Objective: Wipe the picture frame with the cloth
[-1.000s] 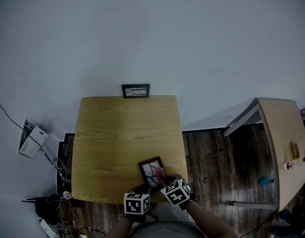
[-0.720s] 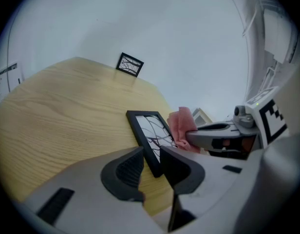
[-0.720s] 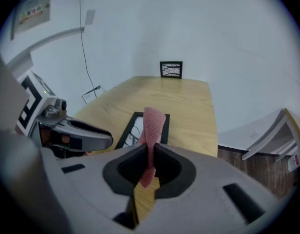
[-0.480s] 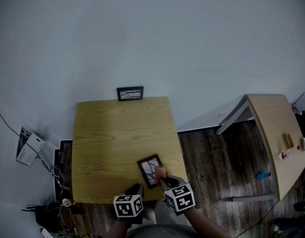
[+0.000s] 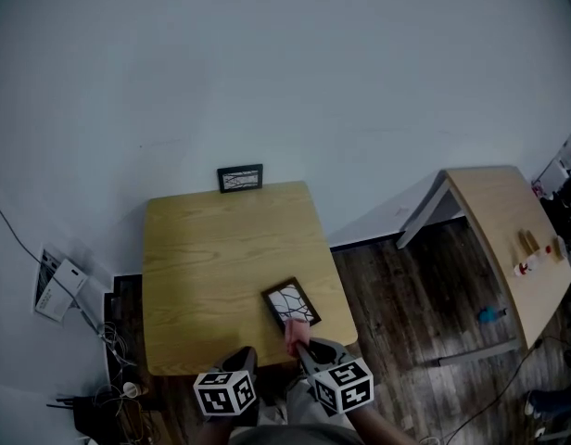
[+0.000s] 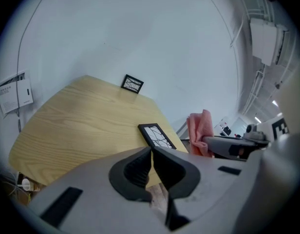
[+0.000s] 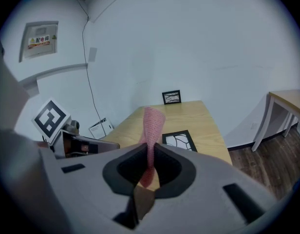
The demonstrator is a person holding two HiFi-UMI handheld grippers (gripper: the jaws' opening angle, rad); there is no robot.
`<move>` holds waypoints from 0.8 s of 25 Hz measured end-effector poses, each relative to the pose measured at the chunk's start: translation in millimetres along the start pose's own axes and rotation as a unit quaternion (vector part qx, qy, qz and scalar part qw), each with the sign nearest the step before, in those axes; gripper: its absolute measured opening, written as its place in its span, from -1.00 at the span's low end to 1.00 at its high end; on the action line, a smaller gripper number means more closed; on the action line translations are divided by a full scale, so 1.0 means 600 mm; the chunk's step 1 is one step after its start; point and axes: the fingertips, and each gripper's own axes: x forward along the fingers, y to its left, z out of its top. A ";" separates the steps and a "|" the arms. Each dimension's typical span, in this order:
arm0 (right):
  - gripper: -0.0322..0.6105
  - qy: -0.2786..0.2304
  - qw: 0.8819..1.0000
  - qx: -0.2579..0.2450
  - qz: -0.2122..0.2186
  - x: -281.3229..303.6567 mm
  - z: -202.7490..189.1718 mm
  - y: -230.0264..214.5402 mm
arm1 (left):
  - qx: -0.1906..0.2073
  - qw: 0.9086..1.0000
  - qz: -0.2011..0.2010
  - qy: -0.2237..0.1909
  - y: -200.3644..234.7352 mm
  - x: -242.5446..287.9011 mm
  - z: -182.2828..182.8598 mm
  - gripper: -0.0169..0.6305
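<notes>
A black picture frame with a white branching print lies flat near the front right of the wooden table; it shows too in the left gripper view and the right gripper view. My right gripper is shut on a pink cloth that stands up from its jaws, just short of the frame's near edge. My left gripper hangs off the table's front edge; its jaws have just been closing and are shut with nothing between them.
A second small black frame leans on the wall at the table's far edge. At the right stands another wooden table with small items. Papers and cables lie on the floor at the left.
Both grippers have pulled back from the flat frame toward the person and risen. The left jaws have come off the frame's near edge and shut. The cloth has lifted off the frame.
</notes>
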 end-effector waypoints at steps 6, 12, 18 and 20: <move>-0.84 -0.031 0.999 0.006 -0.001 -0.035 -0.003 0.055 | 0.012 1.000 -0.014 -0.020 0.003 -0.068 -0.004 -0.91; -0.84 -0.048 0.999 0.009 0.007 -0.056 -0.018 0.103 | 0.021 0.999 -0.025 -0.030 0.012 -0.118 -0.017 -0.91; -0.84 -0.052 0.999 0.007 0.010 -0.064 -0.033 0.137 | 0.018 0.999 -0.028 -0.042 0.022 -0.155 -0.023 -0.91; -0.84 -0.058 0.998 0.005 0.012 -0.064 -0.031 0.143 | 0.017 0.998 -0.027 -0.045 0.027 -0.159 -0.023 -0.91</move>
